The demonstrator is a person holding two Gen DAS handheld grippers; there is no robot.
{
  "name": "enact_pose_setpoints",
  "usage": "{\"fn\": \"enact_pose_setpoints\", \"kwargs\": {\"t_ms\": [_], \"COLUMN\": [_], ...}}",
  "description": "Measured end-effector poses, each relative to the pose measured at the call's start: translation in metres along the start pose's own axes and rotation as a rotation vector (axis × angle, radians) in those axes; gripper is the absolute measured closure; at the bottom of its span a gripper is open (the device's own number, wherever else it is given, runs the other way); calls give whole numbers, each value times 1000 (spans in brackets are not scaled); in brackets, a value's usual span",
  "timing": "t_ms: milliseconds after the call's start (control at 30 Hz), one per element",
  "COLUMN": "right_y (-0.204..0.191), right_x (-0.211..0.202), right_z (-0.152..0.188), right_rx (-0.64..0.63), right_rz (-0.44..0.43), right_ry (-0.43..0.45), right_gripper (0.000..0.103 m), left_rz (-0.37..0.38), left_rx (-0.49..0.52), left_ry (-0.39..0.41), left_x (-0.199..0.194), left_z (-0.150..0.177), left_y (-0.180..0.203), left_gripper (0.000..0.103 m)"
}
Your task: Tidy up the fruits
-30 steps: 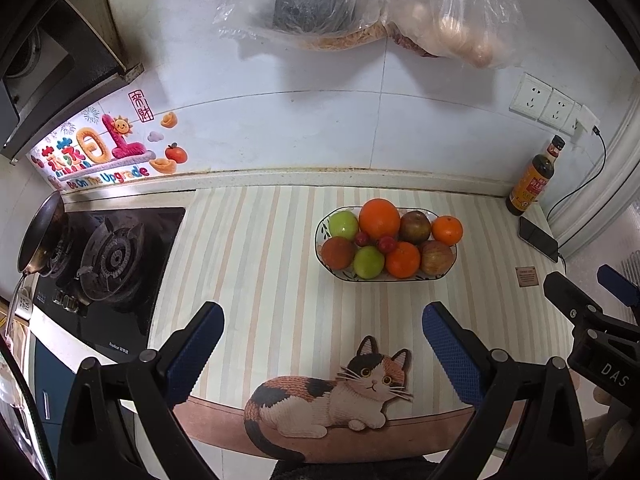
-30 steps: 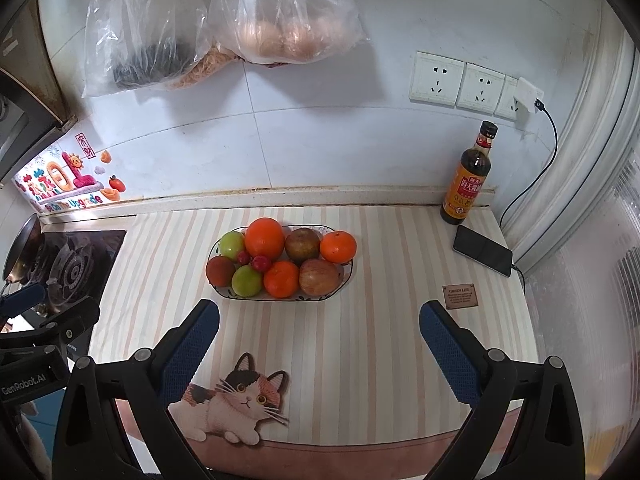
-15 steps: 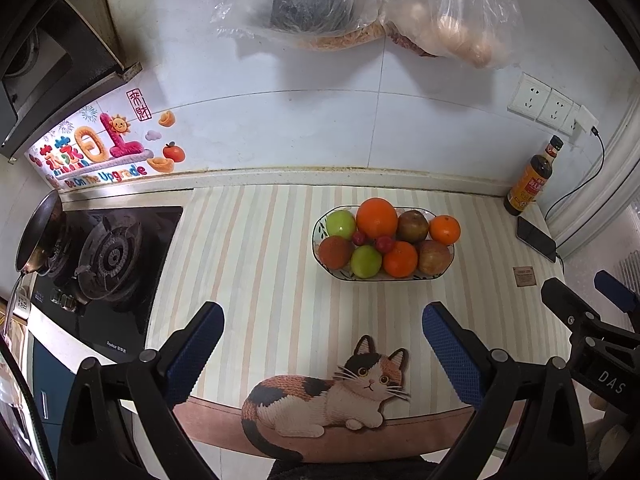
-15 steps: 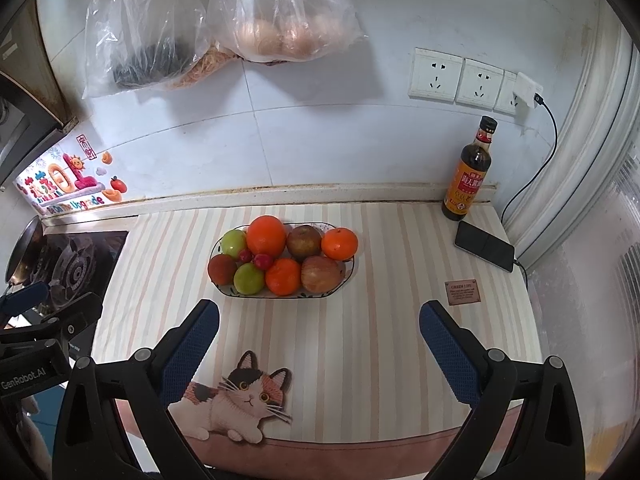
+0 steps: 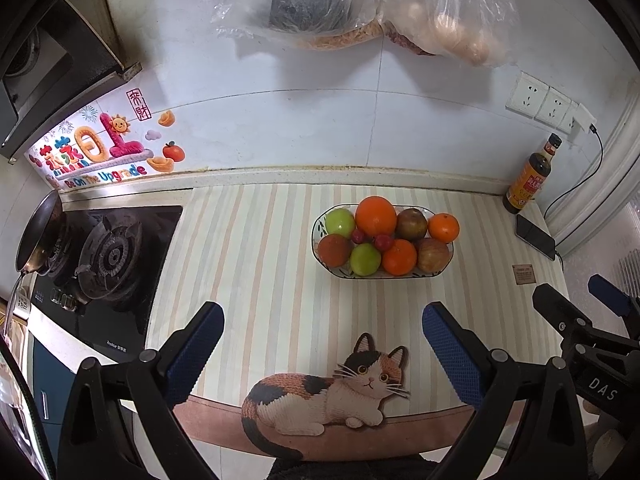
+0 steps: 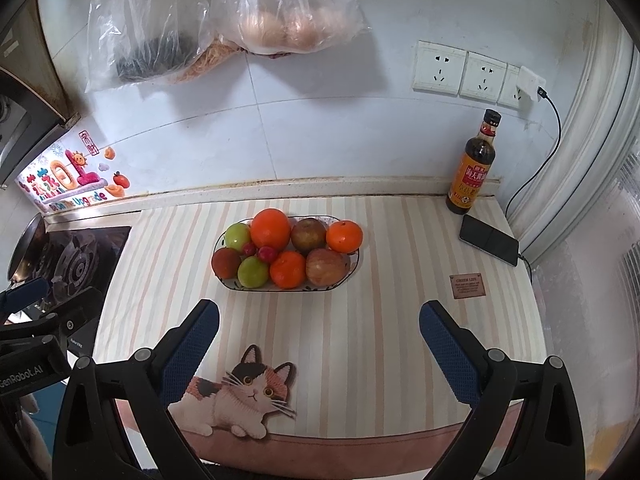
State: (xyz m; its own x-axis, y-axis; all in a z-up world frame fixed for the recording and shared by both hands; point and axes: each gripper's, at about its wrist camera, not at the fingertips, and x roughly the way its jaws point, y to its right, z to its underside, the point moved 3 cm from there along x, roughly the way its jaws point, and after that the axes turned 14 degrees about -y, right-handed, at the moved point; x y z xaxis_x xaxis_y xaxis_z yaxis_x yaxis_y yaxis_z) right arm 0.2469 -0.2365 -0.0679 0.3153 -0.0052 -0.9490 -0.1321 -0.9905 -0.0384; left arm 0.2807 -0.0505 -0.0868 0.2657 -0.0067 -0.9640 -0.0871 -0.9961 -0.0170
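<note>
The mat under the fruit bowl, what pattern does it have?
The mat has pale cream and peach stripes with a calico cat at its front edge, clearest in the right wrist view.

This is a home kitchen. At the left of the frame a black gas hob is set into the counter, with a pan on its far burner, and a range hood hangs in the upper left corner. The wall is white tile, with a bright cartoon sticker low on the left and sockets at the upper right. Plastic bags of food hang at the top. A striped mat with a cat picture covers the counter, carrying a fruit bowl, a sauce bottle and a charging phone.
</note>
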Motion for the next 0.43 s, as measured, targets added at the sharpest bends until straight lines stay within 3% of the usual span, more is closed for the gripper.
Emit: {"fn": "enact_pose_setpoints", "kwargs": {"t_ms": [433], "right_y": [2], "right_x": [-3], "right_z": [1], "right_rx": [7], "right_rz": [-2], "right_ry": [5], "right_gripper": [1], "left_rz": [3], "left_rx": [8], "left_ry": [6], "left_x": [0], "left_z": [5], "left_y": [3], "left_gripper": [1]}}
